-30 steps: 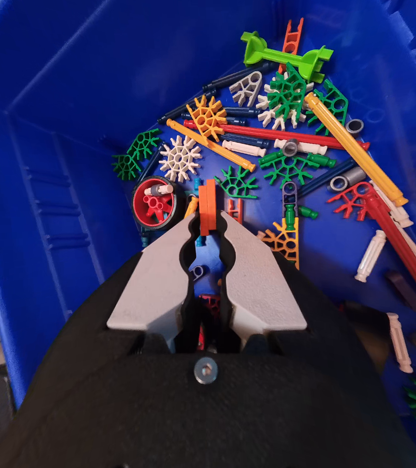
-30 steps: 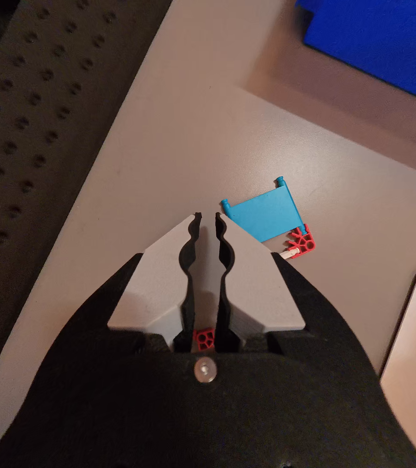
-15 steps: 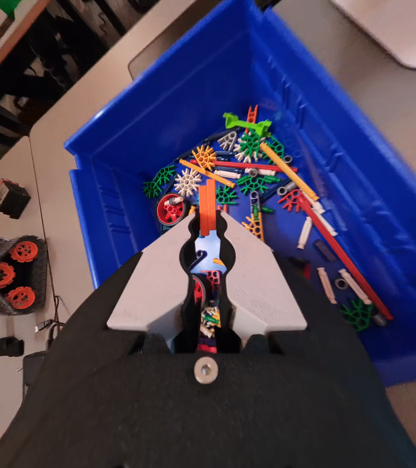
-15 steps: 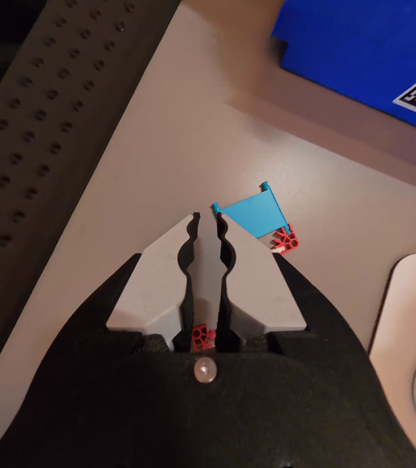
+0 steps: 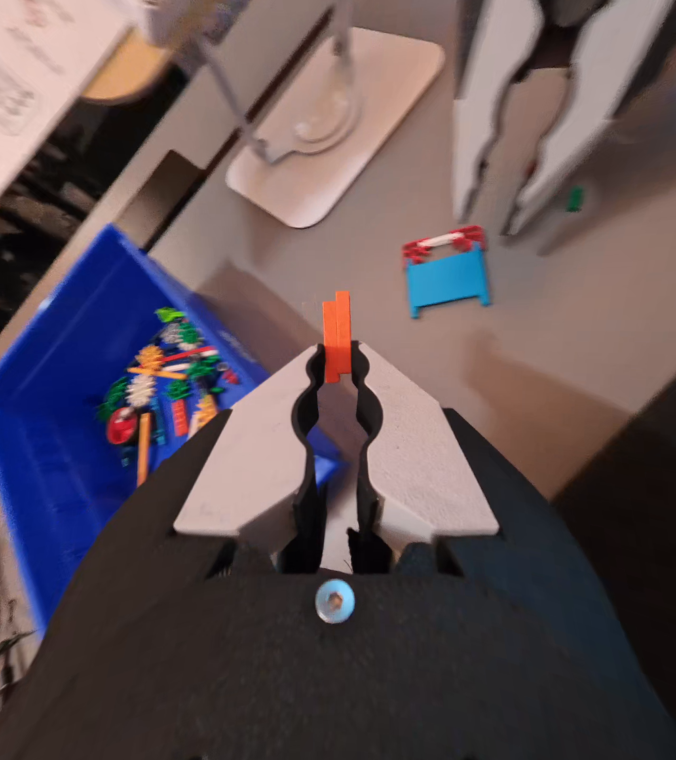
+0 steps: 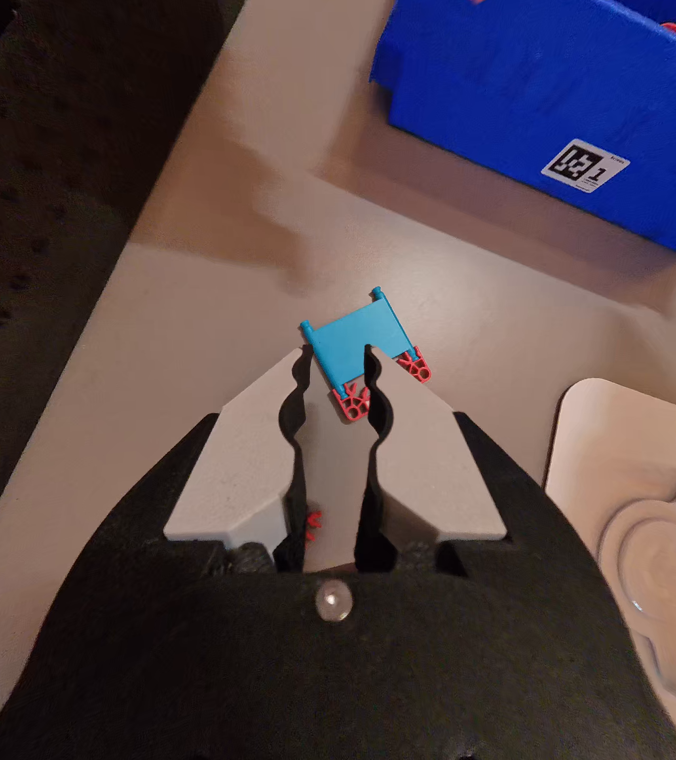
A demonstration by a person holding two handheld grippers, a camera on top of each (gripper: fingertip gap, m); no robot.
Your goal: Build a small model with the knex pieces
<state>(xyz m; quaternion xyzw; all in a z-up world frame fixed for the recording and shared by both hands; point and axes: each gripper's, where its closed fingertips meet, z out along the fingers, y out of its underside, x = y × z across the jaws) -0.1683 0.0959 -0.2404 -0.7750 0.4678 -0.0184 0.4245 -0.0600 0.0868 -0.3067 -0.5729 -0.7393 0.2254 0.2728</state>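
Orange piece (image 5: 336, 335), flat plastic, upright edge-on, pinched at left gripper (image 5: 338, 349) tips above grey bench (image 5: 554, 349). Left view only: blue bin (image 5: 52, 452) of mixed rods, far left. Centre-right: blue panel (image 6: 355, 347) with red connectors, lying flat. Right gripper (image 6: 334, 349) parted, empty, panel showing between its tips.

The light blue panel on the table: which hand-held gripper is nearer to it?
Right. The right hand-held gripper hangs open directly over the light blue panel, fingertips at its edges. The left hand-held gripper, shut on an orange piece, is clearly farther away.
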